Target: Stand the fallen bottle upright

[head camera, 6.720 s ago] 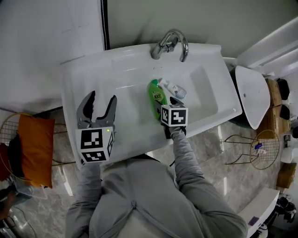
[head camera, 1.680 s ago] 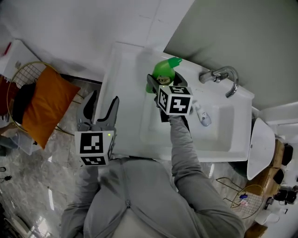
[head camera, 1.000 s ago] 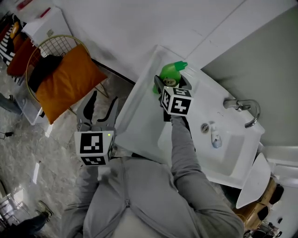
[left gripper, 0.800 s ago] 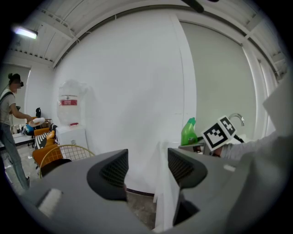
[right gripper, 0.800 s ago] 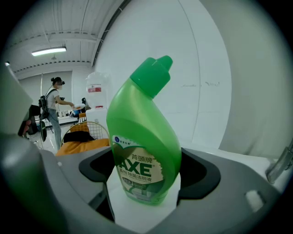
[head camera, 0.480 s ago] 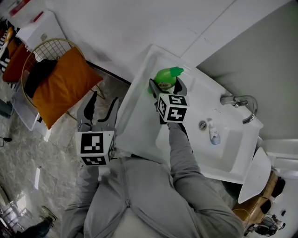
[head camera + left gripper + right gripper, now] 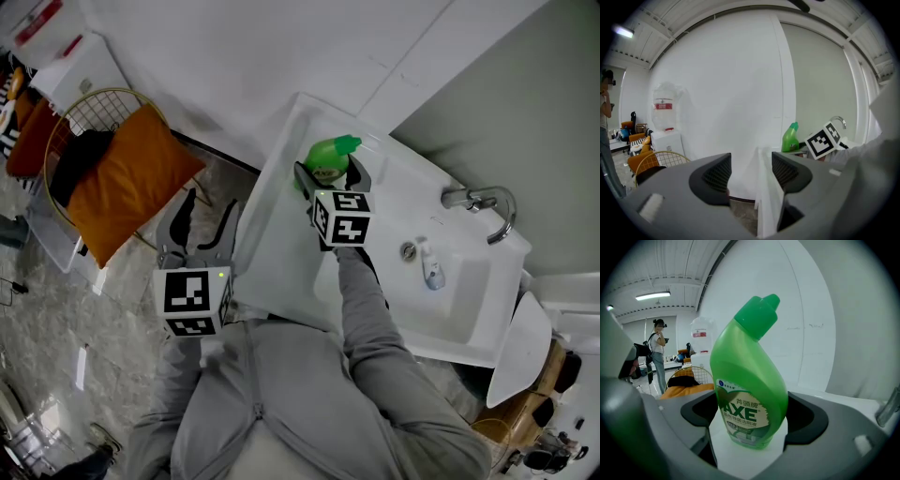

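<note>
Green bottle (image 7: 749, 380) stands upright on sink counter (image 7: 279, 239). Right gripper (image 7: 328, 174) pads look clamped on its sides. Left gripper (image 7: 751, 174) spread narrowly, empty.

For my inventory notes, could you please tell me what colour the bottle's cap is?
Green, matching the bottle; the cap shows best in the right gripper view.

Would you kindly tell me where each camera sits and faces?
Head view: on the person's head, looking steeply down at the sink; sleeves, left gripper, right gripper show.
Left gripper view: on the left gripper, facing the wall; its open jaws show.
Right gripper view: on the right gripper, facing the upright bottle in its jaws.
Shared: all three show the bottle.
</note>
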A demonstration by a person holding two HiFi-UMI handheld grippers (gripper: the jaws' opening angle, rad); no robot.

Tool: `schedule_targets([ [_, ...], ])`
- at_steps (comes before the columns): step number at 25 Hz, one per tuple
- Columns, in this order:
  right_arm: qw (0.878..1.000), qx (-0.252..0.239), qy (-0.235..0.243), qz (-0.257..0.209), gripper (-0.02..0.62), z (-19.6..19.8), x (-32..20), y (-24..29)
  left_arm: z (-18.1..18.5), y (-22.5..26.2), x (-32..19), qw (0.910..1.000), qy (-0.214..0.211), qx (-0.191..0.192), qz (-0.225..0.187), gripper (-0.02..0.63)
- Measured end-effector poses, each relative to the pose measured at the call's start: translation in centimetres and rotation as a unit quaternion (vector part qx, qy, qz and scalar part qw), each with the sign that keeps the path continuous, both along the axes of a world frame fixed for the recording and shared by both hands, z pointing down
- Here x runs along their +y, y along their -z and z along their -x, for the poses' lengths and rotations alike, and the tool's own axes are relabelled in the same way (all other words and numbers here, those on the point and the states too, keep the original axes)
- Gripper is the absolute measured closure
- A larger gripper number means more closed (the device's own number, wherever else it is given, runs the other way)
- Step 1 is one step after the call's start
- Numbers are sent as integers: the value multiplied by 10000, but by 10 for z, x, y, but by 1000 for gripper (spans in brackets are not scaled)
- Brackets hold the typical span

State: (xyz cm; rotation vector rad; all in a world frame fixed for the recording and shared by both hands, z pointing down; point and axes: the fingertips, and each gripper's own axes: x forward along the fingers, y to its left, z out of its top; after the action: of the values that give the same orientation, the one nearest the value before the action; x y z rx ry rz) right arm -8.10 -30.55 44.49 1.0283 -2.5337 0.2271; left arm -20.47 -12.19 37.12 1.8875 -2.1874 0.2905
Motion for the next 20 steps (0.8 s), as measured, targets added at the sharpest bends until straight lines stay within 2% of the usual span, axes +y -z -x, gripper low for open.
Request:
schedule_targets([
  [11, 9999, -82, 75, -23, 161, -7, 9, 12, -7, 6, 4, 9999, -97, -75, -17, 304],
  [20, 9989, -66, -454, -36, 161, -73, 16, 16, -57, 8, -20, 9966, -815, -71, -80, 304],
])
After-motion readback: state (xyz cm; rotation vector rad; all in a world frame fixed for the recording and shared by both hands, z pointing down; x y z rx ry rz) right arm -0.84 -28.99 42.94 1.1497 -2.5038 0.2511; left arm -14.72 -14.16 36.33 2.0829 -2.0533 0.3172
